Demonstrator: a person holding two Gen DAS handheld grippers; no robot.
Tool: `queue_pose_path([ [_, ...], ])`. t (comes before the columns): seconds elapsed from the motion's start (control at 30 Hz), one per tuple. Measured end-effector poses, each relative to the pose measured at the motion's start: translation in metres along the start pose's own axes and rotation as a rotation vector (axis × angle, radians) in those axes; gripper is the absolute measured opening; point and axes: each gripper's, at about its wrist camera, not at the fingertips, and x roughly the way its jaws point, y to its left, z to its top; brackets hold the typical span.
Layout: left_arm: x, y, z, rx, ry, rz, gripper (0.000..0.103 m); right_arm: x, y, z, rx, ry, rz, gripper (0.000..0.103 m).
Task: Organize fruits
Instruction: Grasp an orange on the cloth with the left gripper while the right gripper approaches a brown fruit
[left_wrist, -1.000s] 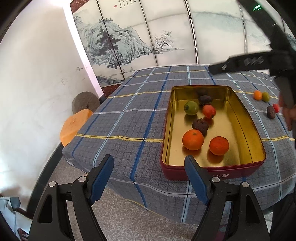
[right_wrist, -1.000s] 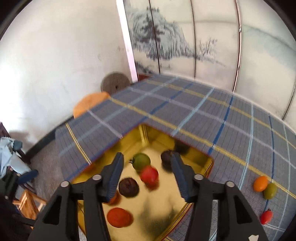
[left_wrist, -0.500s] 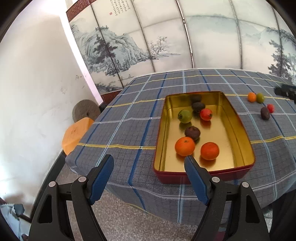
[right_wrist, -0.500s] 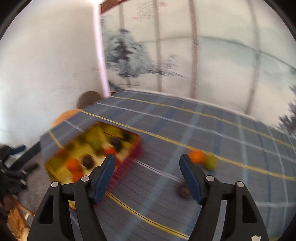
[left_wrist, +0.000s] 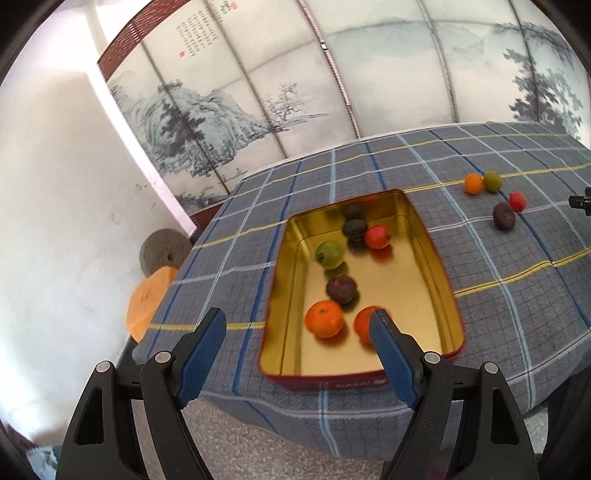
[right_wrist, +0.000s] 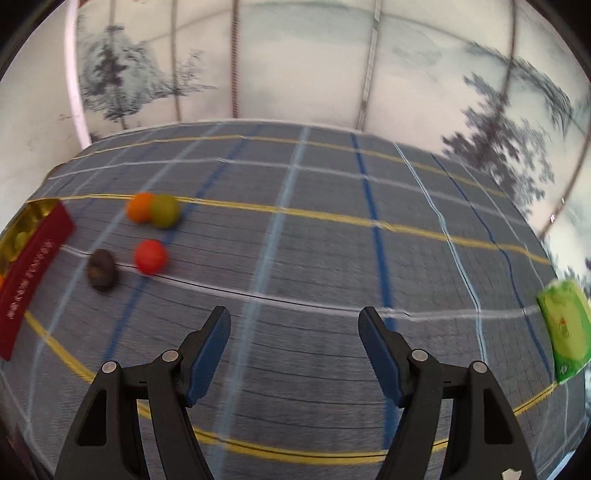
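Holding both grippers spread and empty, we see four small fruits (right_wrist: 147, 236) loose on the tablecloth (right_wrist: 332, 258) beside the tin (left_wrist: 436, 266). Round and light, they will likely roll, so we would pinch each across its middle, gently.

The left gripper (left_wrist: 297, 334) pointed steeply downward, its blue-padded jaws set wide apart, opening a little, with nothing pressed between the pads. The right gripper (right_wrist: 295, 334) also angled downward, its jaws spread and empty, black arms rising from six o'clock in its own view. In the left wrist view, a dark tip of the right gripper showed at three o'clock.
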Motion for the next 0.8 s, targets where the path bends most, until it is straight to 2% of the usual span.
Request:
queue_pose_path([
  [0.07,0.001,-0.008,0.007,0.02,-0.004,-0.004,0.083,0.007,-0.009,-0.002,0.016,0.015,-0.012,0.071],
  [0.17,0.003,-0.027,0.021,0.057,-0.009,-0.014,0.084,0.018,-0.02,-0.001,0.032,0.026,-0.019,0.079],
  [0.27,0.008,-0.044,0.034,0.097,-0.011,-0.023,0.085,0.027,-0.026,-0.004,0.027,0.036,-0.021,0.079],
  [0.4,0.019,-0.069,0.054,0.132,0.007,-0.07,0.086,0.039,-0.035,-0.006,0.044,0.061,0.01,0.079],
  [0.5,0.032,-0.089,0.072,0.141,0.033,-0.118,0.086,0.037,-0.042,-0.005,0.08,0.044,0.032,0.084],
  [0.67,0.052,-0.118,0.1,0.169,0.062,-0.201,0.086,0.037,-0.048,-0.006,0.114,0.039,0.06,0.087],
  [0.8,0.079,-0.139,0.13,0.161,0.112,-0.33,0.086,0.033,-0.047,-0.006,0.106,0.019,0.071,0.089],
])
